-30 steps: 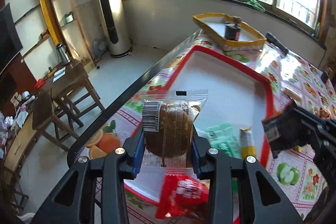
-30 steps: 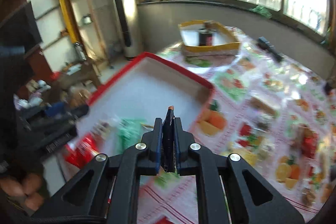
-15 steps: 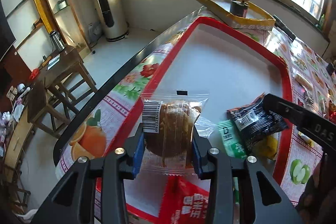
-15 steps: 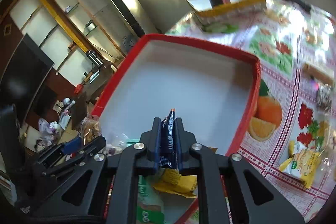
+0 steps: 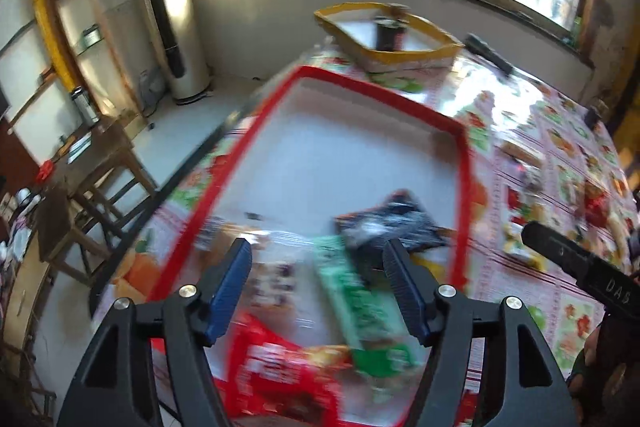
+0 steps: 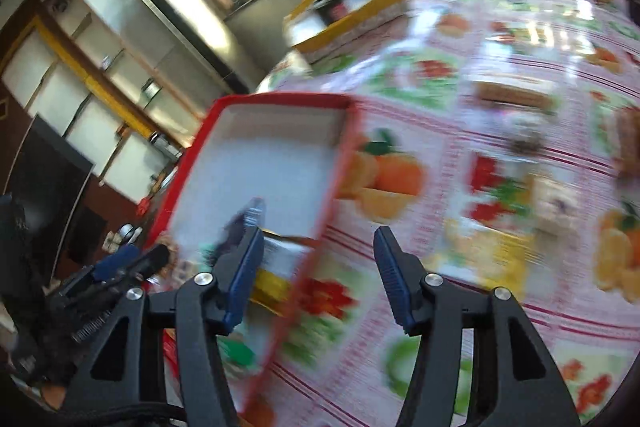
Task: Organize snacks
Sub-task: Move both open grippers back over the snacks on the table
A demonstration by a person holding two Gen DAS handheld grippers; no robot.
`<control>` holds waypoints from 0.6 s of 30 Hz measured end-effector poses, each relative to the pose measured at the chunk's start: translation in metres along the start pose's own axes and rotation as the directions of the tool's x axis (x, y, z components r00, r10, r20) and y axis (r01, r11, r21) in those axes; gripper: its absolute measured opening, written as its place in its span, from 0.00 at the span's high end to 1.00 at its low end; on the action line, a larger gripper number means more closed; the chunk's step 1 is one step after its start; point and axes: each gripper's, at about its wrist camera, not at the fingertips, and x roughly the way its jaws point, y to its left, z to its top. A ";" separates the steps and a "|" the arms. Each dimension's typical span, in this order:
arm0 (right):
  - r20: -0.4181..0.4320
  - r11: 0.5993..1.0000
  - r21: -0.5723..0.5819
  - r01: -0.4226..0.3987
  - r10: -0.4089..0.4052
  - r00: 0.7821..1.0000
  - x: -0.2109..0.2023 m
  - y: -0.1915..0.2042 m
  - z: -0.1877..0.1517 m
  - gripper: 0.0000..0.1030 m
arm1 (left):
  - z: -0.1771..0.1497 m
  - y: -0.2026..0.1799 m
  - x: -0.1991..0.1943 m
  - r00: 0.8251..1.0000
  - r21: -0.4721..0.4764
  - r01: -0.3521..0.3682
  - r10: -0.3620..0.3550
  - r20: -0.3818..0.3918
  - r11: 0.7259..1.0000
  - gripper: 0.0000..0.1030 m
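Red-rimmed tray (image 5: pixel 462 163) holds the snacks (image 5: pixel 360 291) heaped in its near corner, and with the left gripper (image 5: pixel 318 263) and right gripper (image 6: pixel 318 247) both spread wide and empty, a careless sweep could knock packets onto the desk (image 6: pixel 500 99).

Glossy fruit-printed plastic cloth (image 5: pixel 560 131) covers the counter; shiny black foil snack packet (image 5: pixel 394 223) lies in the matt red-rimmed white tray (image 5: pixel 462 163).
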 end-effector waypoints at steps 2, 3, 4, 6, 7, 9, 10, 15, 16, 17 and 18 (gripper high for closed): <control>0.014 0.998 0.025 0.049 -0.050 0.999 -0.016 -0.021 -0.008 0.43 | -0.001 -0.015 -0.001 0.999 0.026 0.032 -0.032 -0.007 0.999 0.32; 0.020 0.997 0.041 0.072 -0.073 0.997 -0.025 -0.034 -0.013 0.43 | -0.001 -0.025 -0.001 0.999 0.041 0.049 -0.049 -0.011 0.998 0.32; 0.026 0.994 0.060 0.093 -0.094 0.995 -0.033 -0.046 -0.018 0.43 | -0.002 -0.037 -0.001 0.998 0.062 0.068 -0.067 -0.016 0.996 0.32; 0.037 0.988 0.095 0.124 -0.128 0.991 -0.049 -0.067 -0.024 0.43 | -0.003 -0.056 -0.003 0.996 0.095 0.092 -0.090 -0.020 0.991 0.32; 0.046 0.983 0.117 0.141 -0.147 0.988 -0.058 -0.079 -0.028 0.43 | -0.003 -0.066 -0.004 0.995 0.115 0.103 -0.101 -0.023 0.988 0.32; 0.062 0.974 0.156 0.162 -0.173 0.983 -0.075 -0.100 -0.035 0.43 | -0.005 -0.085 -0.005 0.992 0.151 0.127 -0.124 -0.030 0.980 0.32; 0.067 0.968 0.176 0.179 -0.193 0.979 -0.084 -0.110 -0.038 0.43 | -0.005 -0.093 -0.006 0.990 0.169 0.140 -0.136 -0.033 0.976 0.32; 0.091 0.941 0.257 0.220 -0.250 0.964 -0.116 -0.149 -0.050 0.43 | -0.011 -0.127 -0.004 0.985 0.231 0.172 -0.164 -0.056 0.958 0.32; 0.093 0.938 0.266 0.222 -0.254 0.963 -0.120 -0.155 -0.051 0.43 | -0.012 -0.131 -0.002 0.984 0.238 0.177 -0.166 -0.064 0.955 0.32; 0.095 0.935 0.273 0.225 -0.259 0.961 -0.124 -0.157 -0.054 0.43 | -0.012 -0.136 0.001 0.983 0.245 0.181 -0.169 -0.072 0.952 0.32; 0.099 0.933 0.277 0.231 -0.266 0.959 -0.129 -0.162 -0.055 0.43 | -0.014 -0.140 0.003 0.982 0.255 0.184 -0.170 -0.078 0.949 0.32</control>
